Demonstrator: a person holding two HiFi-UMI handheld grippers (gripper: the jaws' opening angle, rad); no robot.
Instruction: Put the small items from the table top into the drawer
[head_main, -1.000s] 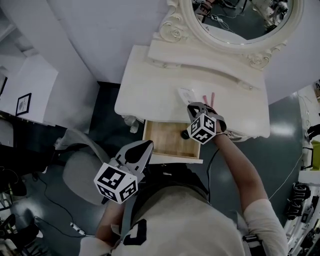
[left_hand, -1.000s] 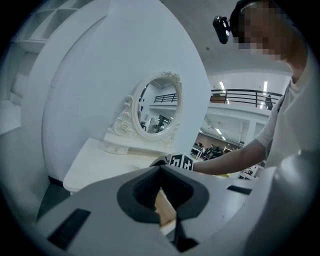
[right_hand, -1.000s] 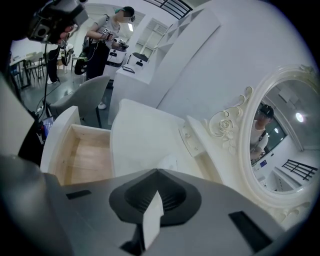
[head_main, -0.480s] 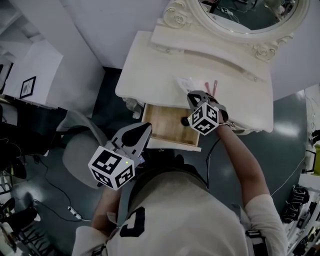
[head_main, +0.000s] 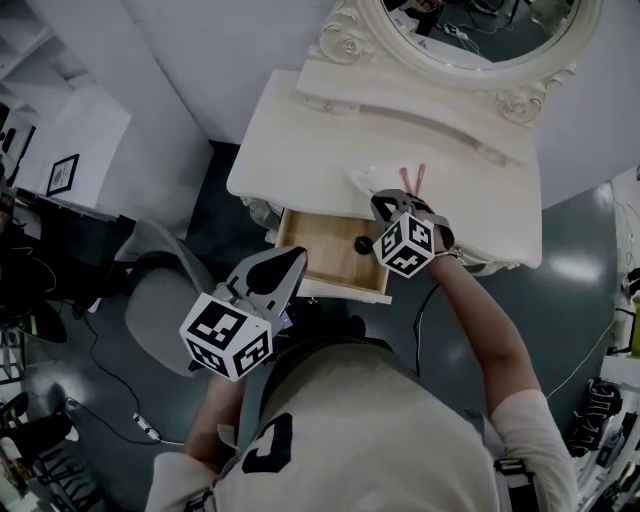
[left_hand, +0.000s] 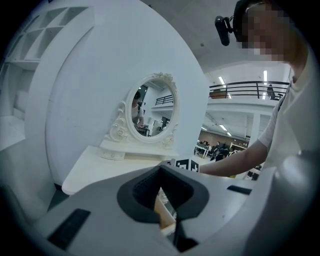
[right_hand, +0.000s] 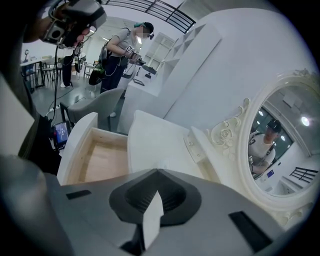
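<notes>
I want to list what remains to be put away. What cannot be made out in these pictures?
Thin white flat piece in the right gripper: the right gripper view shows it nearly edge-on, so its kind is unclear.
Small dark round thing in the wooden drawer: too small in the head view.
Pink sticks on the white table: near ends hidden by the right gripper, head view.

Pale short-sleeved T-shirt (head_main: 380, 420), large dark print (head_main: 268, 458) on the cloth

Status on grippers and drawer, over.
Right gripper shut on white card. Left gripper shut, empty, near open drawer. Pink sticks on table. Nothing blocking.
</notes>
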